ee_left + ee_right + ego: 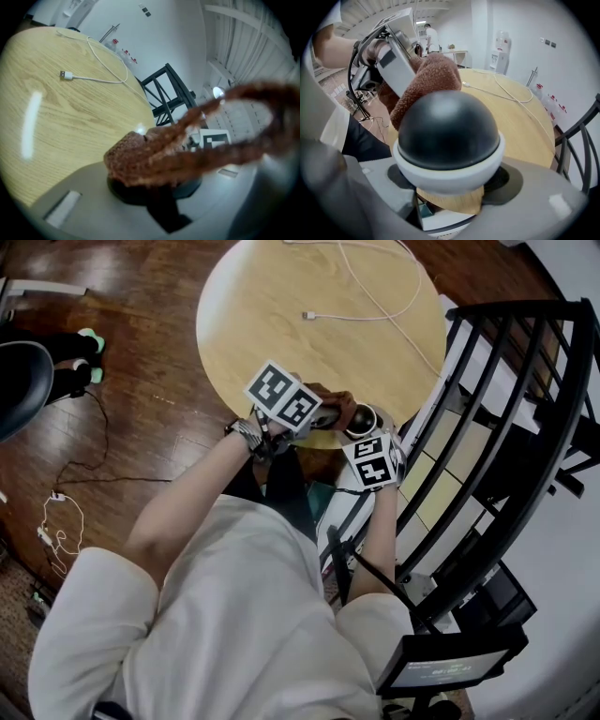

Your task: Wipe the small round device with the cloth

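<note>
Left claw (154,187): pinching the cloth (150,157).
Right claw (450,187): clamped around the small round device (449,133), held at the near edge of the table (281,296).
Progress: the cloth lies against the dome's far side (wiping probably under way); the near side appears not yet wiped.

A round wooden table (262,324) on dark wood floor (141,399), black metal rack (521,307) beside, white walls (520,23)

Round light-wood table (253,334) stands on a dark wood floor (159,399). White cable (310,315) lies looped near the table's far edge, with its plug end toward the middle.
</note>
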`<move>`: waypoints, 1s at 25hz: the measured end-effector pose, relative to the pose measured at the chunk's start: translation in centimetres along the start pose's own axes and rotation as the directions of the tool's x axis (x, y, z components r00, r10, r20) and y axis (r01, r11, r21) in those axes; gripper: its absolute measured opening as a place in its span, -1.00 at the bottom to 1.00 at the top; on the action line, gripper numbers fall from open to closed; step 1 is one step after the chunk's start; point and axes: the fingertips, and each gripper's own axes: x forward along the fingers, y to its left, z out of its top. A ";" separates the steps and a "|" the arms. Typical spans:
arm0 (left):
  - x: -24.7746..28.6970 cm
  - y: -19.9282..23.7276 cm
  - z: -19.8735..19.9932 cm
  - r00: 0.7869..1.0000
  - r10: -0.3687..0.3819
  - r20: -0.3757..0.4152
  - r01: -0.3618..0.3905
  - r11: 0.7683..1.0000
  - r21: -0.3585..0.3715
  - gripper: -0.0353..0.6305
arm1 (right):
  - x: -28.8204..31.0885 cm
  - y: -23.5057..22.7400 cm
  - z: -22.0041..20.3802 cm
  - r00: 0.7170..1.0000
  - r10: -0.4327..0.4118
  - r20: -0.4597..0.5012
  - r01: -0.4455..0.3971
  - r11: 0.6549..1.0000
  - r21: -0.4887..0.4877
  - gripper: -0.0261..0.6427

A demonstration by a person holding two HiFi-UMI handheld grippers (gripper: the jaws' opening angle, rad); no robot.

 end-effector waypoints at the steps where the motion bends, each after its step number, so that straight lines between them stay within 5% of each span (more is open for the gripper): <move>1: 0.1 0.2 -0.1 1.000 0.001 -0.003 -0.001 1.000 -0.010 -0.66 | 0.0 0.0 0.0 1.000 0.003 0.003 -0.003 1.000 0.006 0.15; 9: 0.4 1.4 0.1 0.997 0.050 -0.052 -0.050 0.999 0.006 -0.66 | -0.1 0.3 0.4 0.999 -0.048 0.000 0.048 0.993 0.112 0.15; 25: 1.9 5.0 -0.6 0.971 0.175 -0.160 -0.167 0.984 0.065 -0.66 | -0.3 0.3 0.5 0.997 -0.076 -0.032 0.080 0.985 0.150 0.15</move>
